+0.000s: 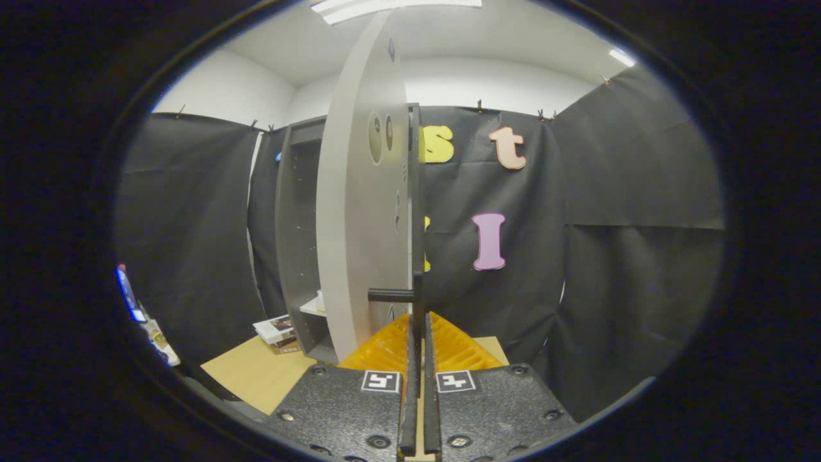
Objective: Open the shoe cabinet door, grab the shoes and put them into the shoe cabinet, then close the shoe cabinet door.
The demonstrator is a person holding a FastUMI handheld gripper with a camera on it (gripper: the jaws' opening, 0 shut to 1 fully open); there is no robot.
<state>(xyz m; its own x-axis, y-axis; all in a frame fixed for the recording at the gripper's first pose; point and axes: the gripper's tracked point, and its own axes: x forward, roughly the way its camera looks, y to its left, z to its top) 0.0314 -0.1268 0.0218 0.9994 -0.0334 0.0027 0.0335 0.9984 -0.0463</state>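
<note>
The grey shoe cabinet (pixel 298 244) stands on the wooden table, and its dark inside shows past the door. Its pale grey door (pixel 359 212) is swung out toward me and I see it nearly edge-on, just ahead of the fingers. A black handle (pixel 392 295) sticks out from the door's near edge. My gripper (pixel 418 321) is shut on the handle's thin upright bar, with both fingers pressed against it. A small white thing (pixel 314 305) lies low inside the cabinet; I cannot tell what it is.
A small stack of booklets (pixel 277 330) lies on the wooden table (pixel 256 375) at the cabinet's foot, left of the door. A few small items (pixel 138 308) sit far off to the left. Black cloth walls close in the booth behind and to both sides.
</note>
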